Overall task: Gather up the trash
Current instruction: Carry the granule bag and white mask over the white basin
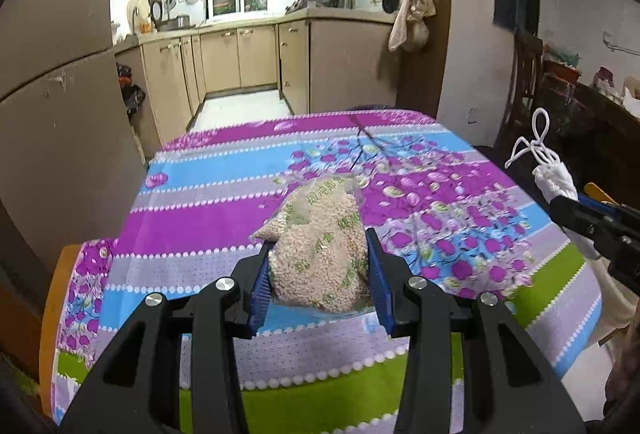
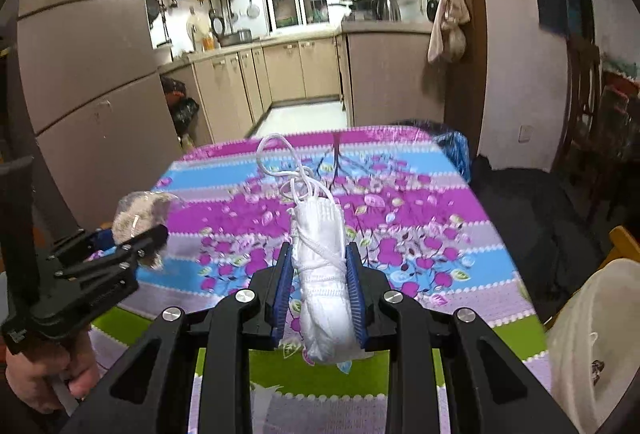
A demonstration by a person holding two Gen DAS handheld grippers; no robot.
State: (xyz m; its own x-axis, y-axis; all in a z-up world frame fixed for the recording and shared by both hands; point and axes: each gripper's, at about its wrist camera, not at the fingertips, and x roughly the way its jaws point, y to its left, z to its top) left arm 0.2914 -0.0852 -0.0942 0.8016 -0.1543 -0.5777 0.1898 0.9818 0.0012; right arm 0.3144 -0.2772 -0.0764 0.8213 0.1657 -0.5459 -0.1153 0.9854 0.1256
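My left gripper [image 1: 318, 242] is shut on a clear plastic bag of beige grains [image 1: 320, 246] with green print, held above the table. My right gripper [image 2: 318, 250] is shut on a rolled white mask [image 2: 322, 290] whose white ear loops [image 2: 296, 174] stick out forward. In the left wrist view the right gripper [image 1: 592, 226] shows at the right edge with the white mask [image 1: 554, 180]. In the right wrist view the left gripper [image 2: 120, 254] shows at the left with the grain bag [image 2: 140, 212].
A table with a purple, blue and green floral cloth [image 1: 224, 202] lies under both grippers. A pale bin with a plastic liner [image 2: 588, 338] stands at the right edge in the right wrist view. A tall beige cabinet [image 1: 60, 114] is left; the kitchen lies behind.
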